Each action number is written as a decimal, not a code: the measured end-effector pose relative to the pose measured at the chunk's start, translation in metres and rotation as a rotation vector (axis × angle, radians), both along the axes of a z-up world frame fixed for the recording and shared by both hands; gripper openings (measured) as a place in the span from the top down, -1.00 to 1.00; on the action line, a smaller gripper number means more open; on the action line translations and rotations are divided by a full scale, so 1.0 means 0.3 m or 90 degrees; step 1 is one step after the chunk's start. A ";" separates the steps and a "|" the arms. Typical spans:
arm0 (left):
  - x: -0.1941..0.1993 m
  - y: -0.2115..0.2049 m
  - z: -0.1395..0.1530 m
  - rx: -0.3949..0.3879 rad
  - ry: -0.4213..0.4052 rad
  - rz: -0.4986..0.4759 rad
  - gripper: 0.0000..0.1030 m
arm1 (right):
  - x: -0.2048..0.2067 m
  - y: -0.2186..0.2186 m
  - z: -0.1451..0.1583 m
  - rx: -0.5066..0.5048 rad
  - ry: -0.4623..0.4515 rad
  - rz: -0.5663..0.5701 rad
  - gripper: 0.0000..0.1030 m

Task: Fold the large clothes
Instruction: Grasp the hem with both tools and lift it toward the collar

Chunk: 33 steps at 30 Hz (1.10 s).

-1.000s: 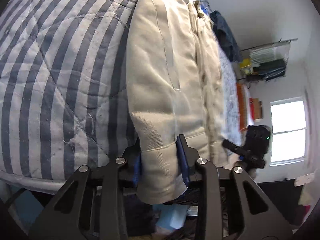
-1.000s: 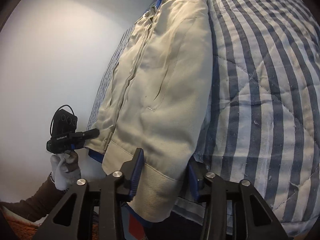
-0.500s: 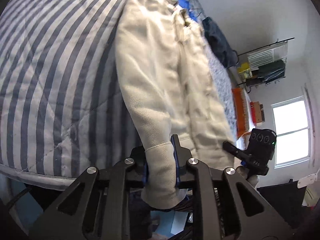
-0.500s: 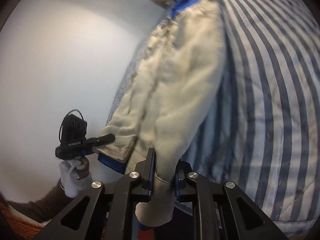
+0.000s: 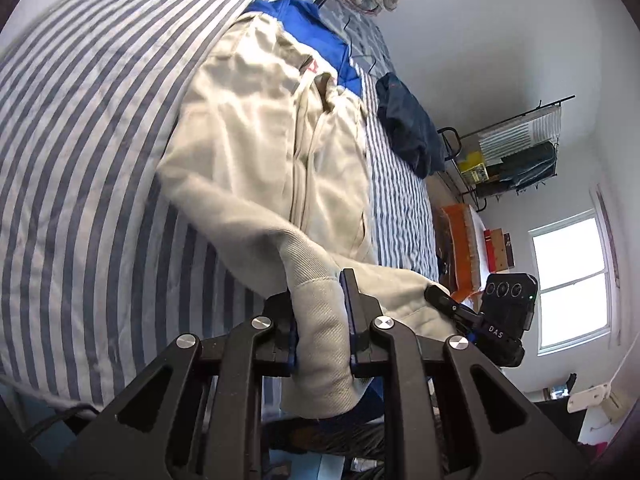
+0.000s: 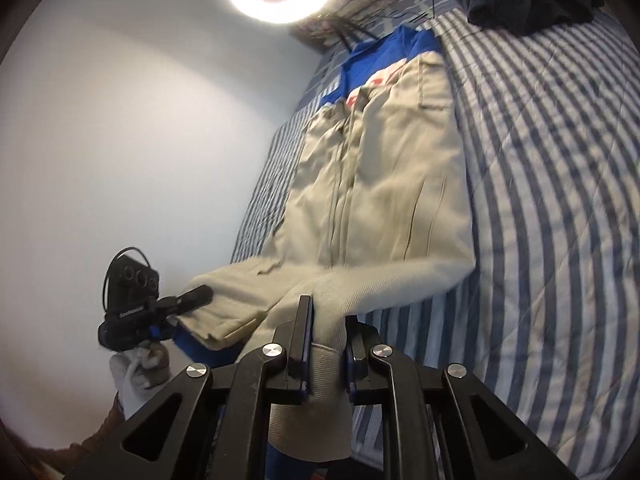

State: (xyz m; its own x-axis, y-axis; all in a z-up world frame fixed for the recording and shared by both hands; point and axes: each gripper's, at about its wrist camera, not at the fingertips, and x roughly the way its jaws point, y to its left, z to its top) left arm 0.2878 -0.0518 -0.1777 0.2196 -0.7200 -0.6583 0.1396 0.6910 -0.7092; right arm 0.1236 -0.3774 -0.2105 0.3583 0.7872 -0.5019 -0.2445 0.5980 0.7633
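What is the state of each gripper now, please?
Left gripper: shut on the hem of the beige jacket.
Right gripper: shut on the hem of the same beige jacket at its other corner.

A jacket (image 5: 260,152) lies lengthwise on a quilt (image 5: 80,160), its near hem lifted off the quilt's near edge. The left gripper (image 5: 320,320) and right gripper (image 6: 326,344) each clamp one hem corner. Folded clothing (image 5: 408,124) sits at the far right.

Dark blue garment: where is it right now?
The dark blue garment lies bunched on the striped bedspread, beyond the beige jacket, near the wire rack; right wrist view shows it top right.
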 end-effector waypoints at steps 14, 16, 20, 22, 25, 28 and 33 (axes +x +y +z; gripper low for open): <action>0.297 -0.023 -0.104 0.013 0.055 0.087 0.71 | 0.336 0.053 -0.042 -0.052 0.061 -0.057 0.79; 0.333 -0.027 -0.139 0.027 0.064 0.094 0.70 | 0.367 0.054 -0.079 -0.049 0.083 -0.066 0.79; 0.385 -0.034 -0.203 0.046 0.081 0.099 0.70 | 0.409 0.061 -0.142 -0.058 0.109 -0.075 0.79; 0.406 -0.037 -0.240 0.044 0.092 0.099 0.70 | 0.424 0.065 -0.164 -0.060 0.114 -0.075 0.78; 0.428 -0.041 -0.272 0.042 0.100 0.097 0.68 | 0.437 0.068 -0.182 -0.056 0.120 -0.074 0.77; 0.439 -0.046 -0.276 0.044 0.101 0.087 0.64 | 0.444 0.065 -0.184 -0.034 0.123 -0.069 0.65; 0.445 -0.019 -0.245 -0.032 0.115 0.095 -0.04 | 0.426 -0.012 -0.138 0.053 0.109 -0.082 -0.64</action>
State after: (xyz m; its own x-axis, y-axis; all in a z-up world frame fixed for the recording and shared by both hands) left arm 0.4213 -0.0575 -0.2513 0.2077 -0.7208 -0.6613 -0.0941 0.6582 -0.7469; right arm 0.2514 -0.3811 -0.2519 0.3734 0.7822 -0.4987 -0.0336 0.5486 0.8354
